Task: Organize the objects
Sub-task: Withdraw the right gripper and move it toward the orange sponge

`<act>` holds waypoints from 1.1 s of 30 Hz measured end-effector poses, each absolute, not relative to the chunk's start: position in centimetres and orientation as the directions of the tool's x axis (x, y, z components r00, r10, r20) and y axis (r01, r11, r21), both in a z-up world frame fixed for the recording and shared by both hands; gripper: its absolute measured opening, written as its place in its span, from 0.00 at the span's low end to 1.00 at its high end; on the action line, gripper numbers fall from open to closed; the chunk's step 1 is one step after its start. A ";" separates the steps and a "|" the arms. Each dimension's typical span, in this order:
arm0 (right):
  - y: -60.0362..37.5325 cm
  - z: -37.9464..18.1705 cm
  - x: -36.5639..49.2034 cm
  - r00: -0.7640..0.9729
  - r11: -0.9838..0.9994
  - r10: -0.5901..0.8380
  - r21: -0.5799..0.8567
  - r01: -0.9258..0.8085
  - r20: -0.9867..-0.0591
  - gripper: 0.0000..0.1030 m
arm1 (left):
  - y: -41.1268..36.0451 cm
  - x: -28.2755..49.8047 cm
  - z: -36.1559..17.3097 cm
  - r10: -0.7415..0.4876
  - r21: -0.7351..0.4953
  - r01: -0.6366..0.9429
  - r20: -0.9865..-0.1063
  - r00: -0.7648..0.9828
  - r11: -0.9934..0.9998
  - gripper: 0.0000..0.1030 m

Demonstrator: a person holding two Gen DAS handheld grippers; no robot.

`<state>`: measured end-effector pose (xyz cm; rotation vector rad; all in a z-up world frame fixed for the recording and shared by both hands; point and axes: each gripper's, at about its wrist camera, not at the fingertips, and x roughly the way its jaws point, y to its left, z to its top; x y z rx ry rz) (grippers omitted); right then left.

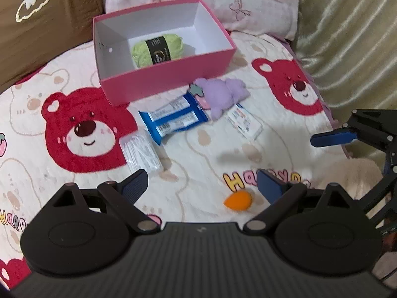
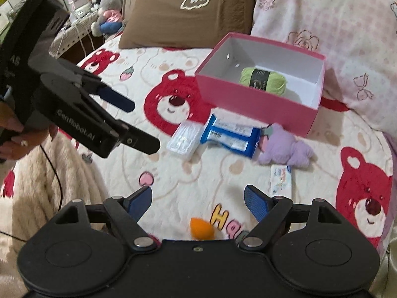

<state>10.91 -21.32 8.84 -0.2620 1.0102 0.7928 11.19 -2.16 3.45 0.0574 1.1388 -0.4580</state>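
pink box (image 1: 168, 79) holding green yarn (image 1: 156, 49), orange sponge (image 2: 201, 228) between spread right hand-held gripper (image 2: 198, 198), left hand-held gripper (image 1: 202, 186) spread

Open bedspread (image 1: 198, 159) btwn both grippers & the item row; only an orange sponge (image 1: 238, 200) lies there, near the left gripper (image 1: 202, 185) tips. Row ahead is tight: swab case (image 1: 140, 152) just beside blue packs (image 1: 173, 116), purple plush (image 1: 223, 94) touching them, card pack (image 1: 244, 121) by the plush. Pink box (image 1: 168, 74) blocks behind the row, top open, yarn (image 1: 157, 49) inside, free floor around it. Pillows (image 2: 322, 19) wall off the back. Right gripper (image 2: 198, 201) jaws wide, nothing btwn.
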 end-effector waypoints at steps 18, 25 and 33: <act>-22.5 6.2 7.3 0.245 0.649 0.470 0.144 -0.747 -0.848 0.81 | -2.6 6.9 -2.3 -0.323 -0.244 0.288 -0.906 0.272 0.926 0.92; -22.3 5.4 7.0 0.238 0.580 0.459 0.086 -0.810 -0.856 0.80 | -3.7 5.5 -4.2 -0.368 -0.294 0.276 -0.888 0.275 0.915 0.92; -21.4 2.8 7.5 0.206 0.434 0.411 -0.008 -0.901 -0.888 0.78 | -5.0 4.5 -6.2 -0.439 -0.361 0.285 -0.849 0.293 0.888 0.90</act>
